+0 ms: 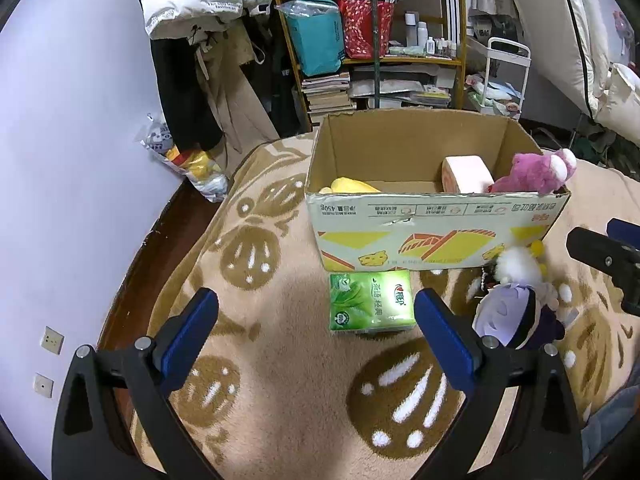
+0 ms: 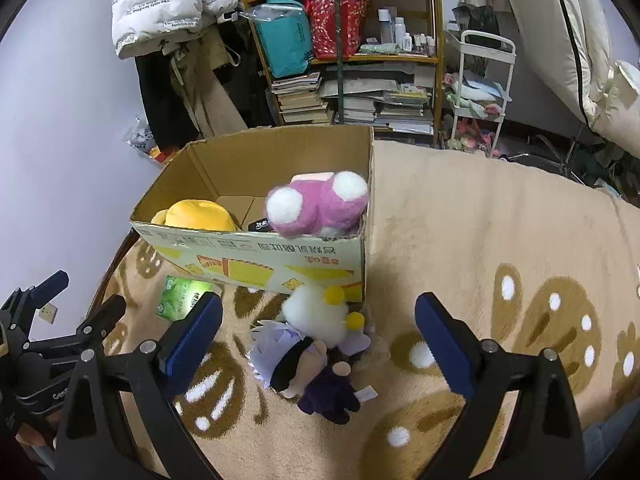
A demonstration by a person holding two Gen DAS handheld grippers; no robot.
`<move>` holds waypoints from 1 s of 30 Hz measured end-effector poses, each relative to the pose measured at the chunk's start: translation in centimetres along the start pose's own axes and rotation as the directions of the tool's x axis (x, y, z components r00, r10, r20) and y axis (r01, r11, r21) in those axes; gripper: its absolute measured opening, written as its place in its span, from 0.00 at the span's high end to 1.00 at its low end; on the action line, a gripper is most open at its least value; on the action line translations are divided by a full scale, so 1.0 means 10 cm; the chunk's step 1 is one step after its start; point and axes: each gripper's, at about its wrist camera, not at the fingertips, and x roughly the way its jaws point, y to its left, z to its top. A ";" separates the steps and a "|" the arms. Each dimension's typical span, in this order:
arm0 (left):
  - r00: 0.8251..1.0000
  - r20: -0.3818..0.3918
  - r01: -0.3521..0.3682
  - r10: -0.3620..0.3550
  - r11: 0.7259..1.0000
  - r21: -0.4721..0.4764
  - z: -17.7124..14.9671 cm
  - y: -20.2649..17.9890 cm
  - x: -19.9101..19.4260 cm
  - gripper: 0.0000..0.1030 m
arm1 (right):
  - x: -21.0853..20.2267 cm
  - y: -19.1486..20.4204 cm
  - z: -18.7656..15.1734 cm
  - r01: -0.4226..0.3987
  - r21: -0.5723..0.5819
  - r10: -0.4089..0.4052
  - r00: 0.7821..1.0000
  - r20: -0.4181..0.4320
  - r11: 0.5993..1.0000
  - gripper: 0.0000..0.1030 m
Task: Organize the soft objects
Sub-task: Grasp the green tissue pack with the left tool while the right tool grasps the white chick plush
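An open cardboard box (image 1: 436, 216) (image 2: 256, 264) stands on a beige patterned blanket. Inside it are a yellow plush (image 1: 350, 186) (image 2: 200, 216), a pink roll-shaped plush (image 1: 466, 174) and a pink bear plush (image 1: 536, 172) (image 2: 320, 204) leaning on the rim. A green tissue pack (image 1: 370, 300) (image 2: 182, 298) lies in front of the box, just ahead of my open, empty left gripper (image 1: 316, 324). A white fluffy plush (image 1: 518, 266) (image 2: 316, 310) and a purple-haired doll (image 1: 516, 316) (image 2: 304, 364) lie by the box's corner, between the fingers of my open, empty right gripper (image 2: 318, 328).
The blanket (image 2: 480, 220) covers a bed; its left edge drops to a dark floor beside a white wall (image 1: 60, 160). Behind the box stand a cluttered shelf (image 1: 372, 40), hanging coats, and a white cart (image 2: 480, 92). The left gripper shows at the right view's left edge (image 2: 48, 320).
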 end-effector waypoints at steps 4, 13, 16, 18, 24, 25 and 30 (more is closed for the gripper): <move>1.000 -0.022 0.004 -0.004 1.000 -0.004 0.01 0.01 0.10 0.06 | 0.08 -0.04 0.00 0.008 0.016 -0.007 1.000 -0.018 1.000 0.02; 0.999 -0.046 0.009 -0.010 1.000 -0.011 0.00 -0.01 0.27 0.06 | 0.23 -0.08 0.02 0.031 0.023 -0.030 0.999 -0.038 0.999 0.02; 0.998 -0.053 0.019 -0.019 1.000 -0.003 0.00 -0.04 0.33 0.06 | 0.28 -0.08 0.02 0.029 0.022 -0.028 0.999 -0.045 0.999 0.02; 0.998 -0.055 0.020 -0.020 1.000 0.004 0.01 -0.06 0.35 0.06 | 0.30 -0.07 0.02 0.022 0.019 -0.021 0.999 -0.048 1.000 0.02; 0.997 -0.070 0.026 -0.025 1.000 0.017 0.03 -0.12 0.45 0.06 | 0.39 -0.05 0.03 0.011 0.014 -0.010 0.997 -0.074 1.000 0.02; 0.997 -0.073 0.028 -0.027 0.999 0.019 0.03 -0.13 0.47 0.06 | 0.42 -0.05 0.04 0.011 0.014 -0.010 0.997 -0.079 1.000 0.02; 0.995 -0.096 0.033 -0.030 0.999 0.028 0.02 -0.16 0.59 0.06 | 0.52 -0.08 0.04 0.011 0.023 -0.009 0.995 -0.098 1.000 0.02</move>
